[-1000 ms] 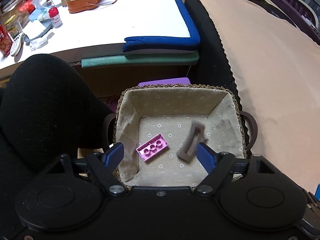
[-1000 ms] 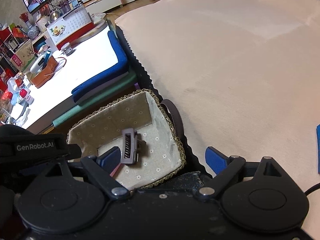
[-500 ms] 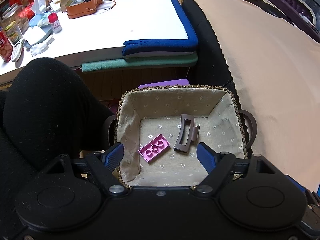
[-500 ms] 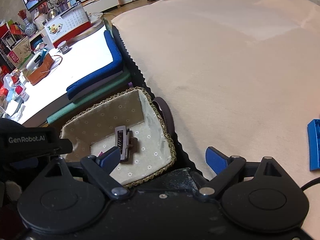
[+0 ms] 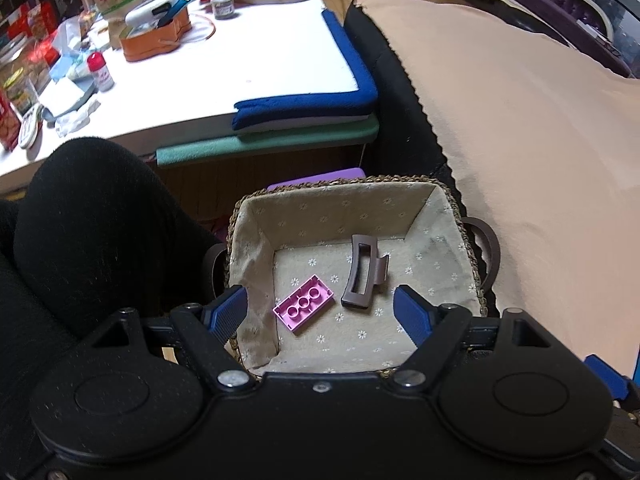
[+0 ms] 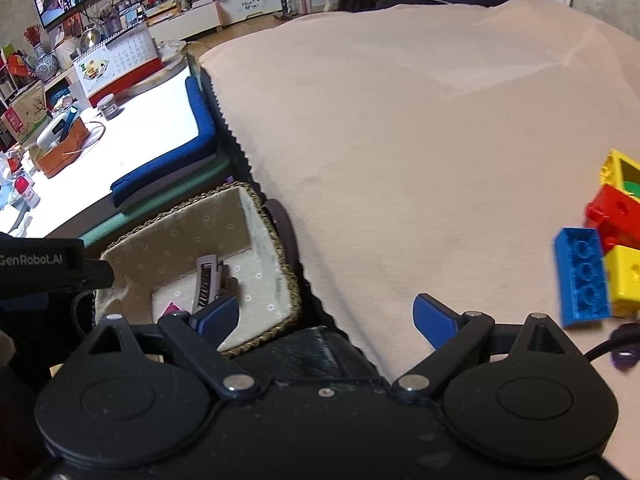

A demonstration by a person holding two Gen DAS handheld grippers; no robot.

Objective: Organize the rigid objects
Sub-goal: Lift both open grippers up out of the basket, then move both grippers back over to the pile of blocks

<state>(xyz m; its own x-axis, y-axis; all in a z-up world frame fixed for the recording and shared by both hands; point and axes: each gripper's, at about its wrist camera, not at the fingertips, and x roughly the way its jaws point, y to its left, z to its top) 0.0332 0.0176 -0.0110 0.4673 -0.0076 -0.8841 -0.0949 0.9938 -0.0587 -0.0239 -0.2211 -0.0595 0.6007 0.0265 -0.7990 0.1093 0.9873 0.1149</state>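
Left wrist | basket [image 5: 256,216]: one pink brick [image 5: 304,303], one hair clip [image 5: 362,276] | both claws wide, empty

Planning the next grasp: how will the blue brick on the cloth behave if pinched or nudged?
The blue brick looks like hard moulded plastic, so probably stiff and light. Its boxy shape should slide, not roll. Smooth sides might slip; it touches a yellow brick, so a push may shift both.

Both wrist views close above the basket [image 5: 472,256], the right one angled from its right side.
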